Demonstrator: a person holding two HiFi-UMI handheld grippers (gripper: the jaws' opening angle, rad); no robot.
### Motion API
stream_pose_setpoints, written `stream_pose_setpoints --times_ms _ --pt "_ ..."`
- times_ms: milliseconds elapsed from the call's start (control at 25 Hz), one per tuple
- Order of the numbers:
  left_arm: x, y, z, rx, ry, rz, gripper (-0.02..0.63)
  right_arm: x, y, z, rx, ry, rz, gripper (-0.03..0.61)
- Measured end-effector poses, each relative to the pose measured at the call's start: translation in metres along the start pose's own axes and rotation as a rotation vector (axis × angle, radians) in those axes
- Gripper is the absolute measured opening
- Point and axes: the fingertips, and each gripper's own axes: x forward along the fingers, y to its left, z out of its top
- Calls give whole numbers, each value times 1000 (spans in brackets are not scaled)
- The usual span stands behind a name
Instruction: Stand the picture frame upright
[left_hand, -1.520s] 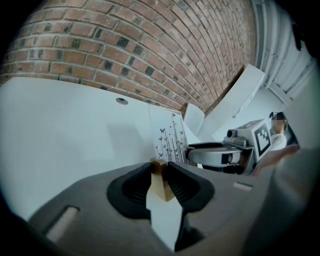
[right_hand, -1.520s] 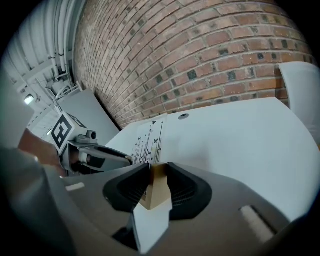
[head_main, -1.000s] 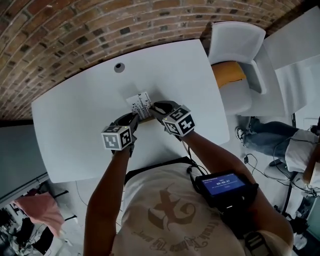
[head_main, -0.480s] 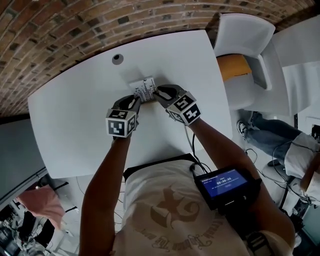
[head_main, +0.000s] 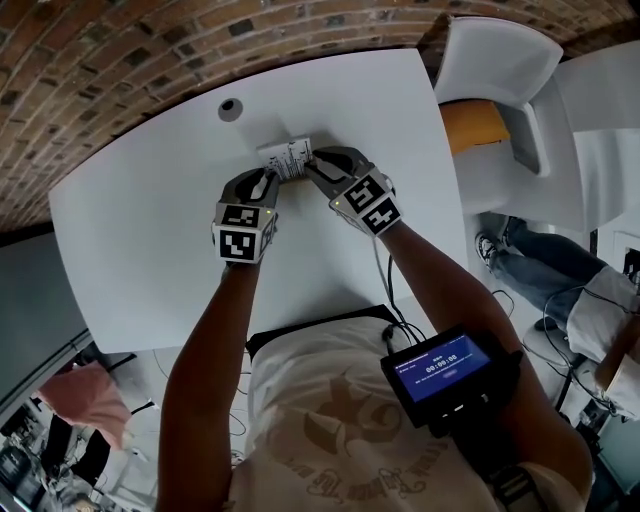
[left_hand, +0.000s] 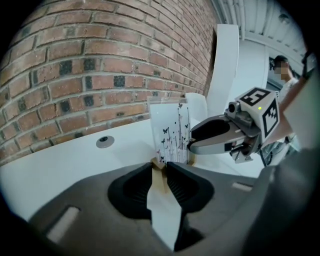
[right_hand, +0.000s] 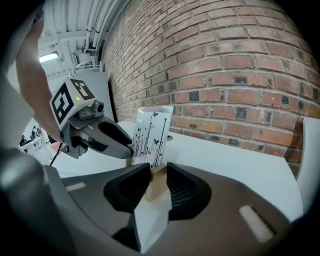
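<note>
The picture frame (head_main: 290, 158) is a clear panel printed with black stems and butterflies, set in a light wooden base. It stands nearly upright on the white table (head_main: 150, 250), near the brick wall. My left gripper (head_main: 268, 180) is shut on the left end of the wooden base (left_hand: 159, 165). My right gripper (head_main: 312, 170) is shut on the base's right end (right_hand: 156, 175). The panel (left_hand: 170, 131) rises just beyond the left jaws, with the right gripper (left_hand: 220, 135) beside it. In the right gripper view the panel (right_hand: 151, 136) stands beyond the jaws, with the left gripper (right_hand: 107, 140) next to it.
A round cable grommet (head_main: 230, 109) sits in the table just beyond the frame. A white chair (head_main: 490, 70) with an orange cushion (head_main: 478, 125) stands at the table's right end. A seated person's legs (head_main: 540, 270) show further right. A small screen (head_main: 445, 370) hangs on the holder's chest.
Both grippers and the frame have shifted away from the person, toward the brick wall and the grommet. From above, the panel's face now looks narrower, tipped more upright.
</note>
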Motion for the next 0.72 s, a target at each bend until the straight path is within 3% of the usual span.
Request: stream_pose_setpoints --times_ms 480,720 --pt "10 -2 -6 49 15 24 98 2 -1 -7 -129 4 -41 118" --pt "8 -5 -7 63 8 22 97 -1 1 -12 -119 8 -53 120"
